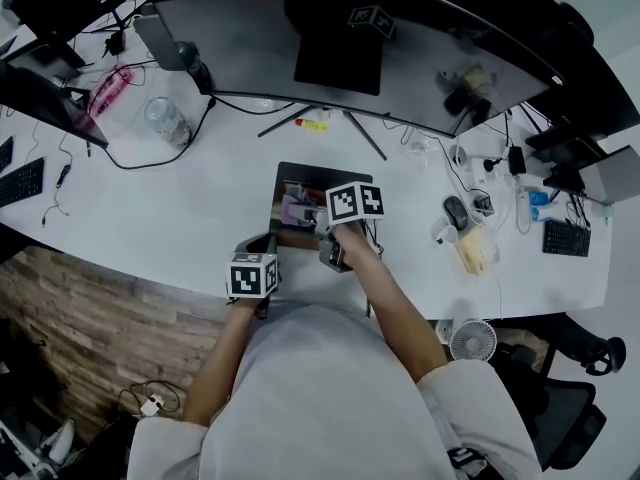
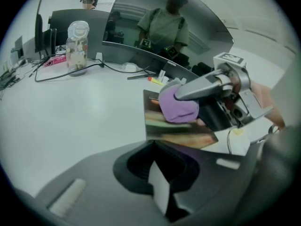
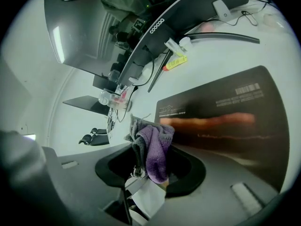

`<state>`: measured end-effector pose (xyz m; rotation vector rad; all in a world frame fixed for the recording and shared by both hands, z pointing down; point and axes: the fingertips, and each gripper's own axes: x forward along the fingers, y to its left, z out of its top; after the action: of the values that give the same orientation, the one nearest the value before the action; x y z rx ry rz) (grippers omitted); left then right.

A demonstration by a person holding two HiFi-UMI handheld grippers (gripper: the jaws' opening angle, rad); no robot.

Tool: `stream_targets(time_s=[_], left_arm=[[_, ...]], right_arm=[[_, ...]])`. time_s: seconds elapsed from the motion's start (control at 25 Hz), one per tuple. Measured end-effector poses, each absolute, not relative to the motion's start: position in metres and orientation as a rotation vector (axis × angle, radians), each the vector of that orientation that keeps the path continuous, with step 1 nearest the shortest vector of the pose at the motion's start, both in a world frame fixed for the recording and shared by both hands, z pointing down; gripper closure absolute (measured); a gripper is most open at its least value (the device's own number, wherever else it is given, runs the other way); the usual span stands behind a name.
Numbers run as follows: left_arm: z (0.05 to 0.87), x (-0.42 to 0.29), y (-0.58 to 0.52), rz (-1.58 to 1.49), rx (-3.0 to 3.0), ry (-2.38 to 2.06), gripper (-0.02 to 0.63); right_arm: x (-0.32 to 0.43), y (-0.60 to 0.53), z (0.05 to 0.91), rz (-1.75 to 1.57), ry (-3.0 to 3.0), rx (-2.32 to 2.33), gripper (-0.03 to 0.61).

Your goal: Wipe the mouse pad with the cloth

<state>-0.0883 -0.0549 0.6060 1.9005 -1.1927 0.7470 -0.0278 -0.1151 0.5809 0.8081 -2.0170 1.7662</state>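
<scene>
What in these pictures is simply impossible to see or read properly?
- The mouse pad print: blurred and too small in the right gripper view. In the head view the right gripper and cloth cover part of the pad.
- Whether the cloth touches the pad: the cloth itself hides its underside in every view.
- The jar contents: too small, left gripper view.
- Whether the left gripper touches the pad's corner: its own body hides that, head view.
</scene>
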Motion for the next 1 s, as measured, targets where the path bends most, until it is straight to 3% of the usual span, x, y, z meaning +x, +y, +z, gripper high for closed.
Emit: stream_targets(time_s=[1.0], left_arm=[[0.606, -0.091, -0.057, 0.708, 1.907, -1.194, 0.614]], right_arm=[[-0.068, -0.116, 0.596, 1.779, -2.019, 0.777, 0.396]])
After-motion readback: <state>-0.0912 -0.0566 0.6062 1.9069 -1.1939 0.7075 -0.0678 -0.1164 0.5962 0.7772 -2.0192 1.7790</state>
